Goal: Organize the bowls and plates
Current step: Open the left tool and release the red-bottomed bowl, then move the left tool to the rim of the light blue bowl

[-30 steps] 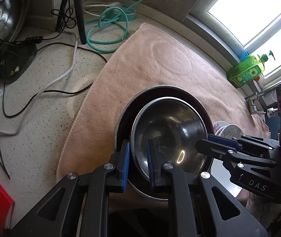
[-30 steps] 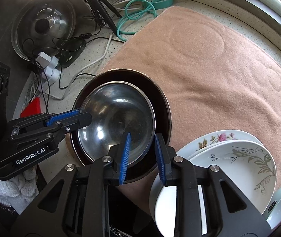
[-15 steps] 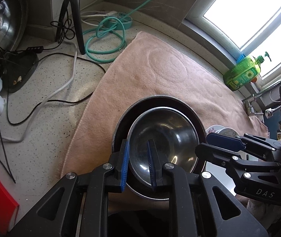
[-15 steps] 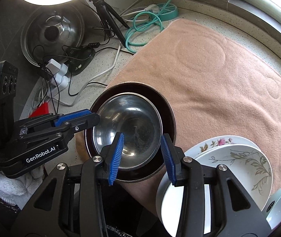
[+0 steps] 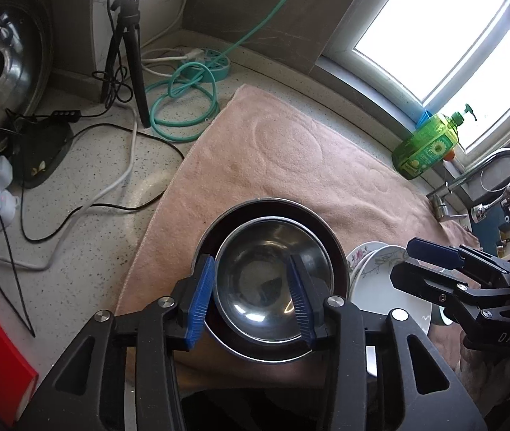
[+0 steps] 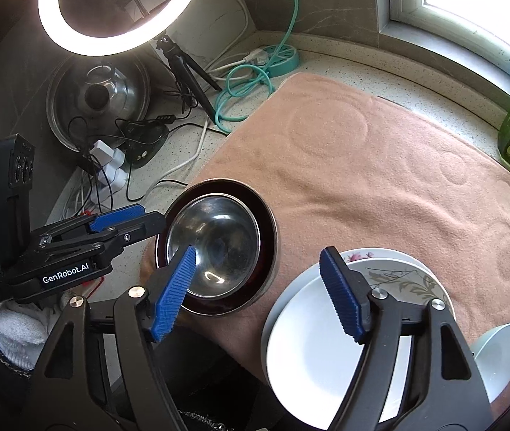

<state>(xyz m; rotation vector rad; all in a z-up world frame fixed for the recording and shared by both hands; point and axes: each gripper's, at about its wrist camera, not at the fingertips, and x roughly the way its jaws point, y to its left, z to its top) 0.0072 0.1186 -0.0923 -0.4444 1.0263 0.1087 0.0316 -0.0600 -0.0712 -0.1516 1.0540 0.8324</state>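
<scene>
The left gripper (image 5: 251, 298) is hanging just above the steel bowl (image 5: 271, 280), its jaws having just been opening; they are now standing partly apart with the bowl's rim seen between them, pads clear of the metal. The right gripper (image 6: 258, 291) is standing wide and holding nothing, also freshly opened, between the steel bowl and the white plates (image 6: 330, 334).

The steel bowl is sitting nested inside the larger dark bowl (image 6: 267, 222), on the near corner of the pink towel (image 5: 290, 165). The plates are lying stacked just beside the bowls, a small white bowl (image 6: 502, 348) past them. Beyond the towel, the green soap bottle (image 5: 425, 145) is standing by the window.

Risk, as I judge it: a low pad catching the nested bowl's rim and tipping it.
</scene>
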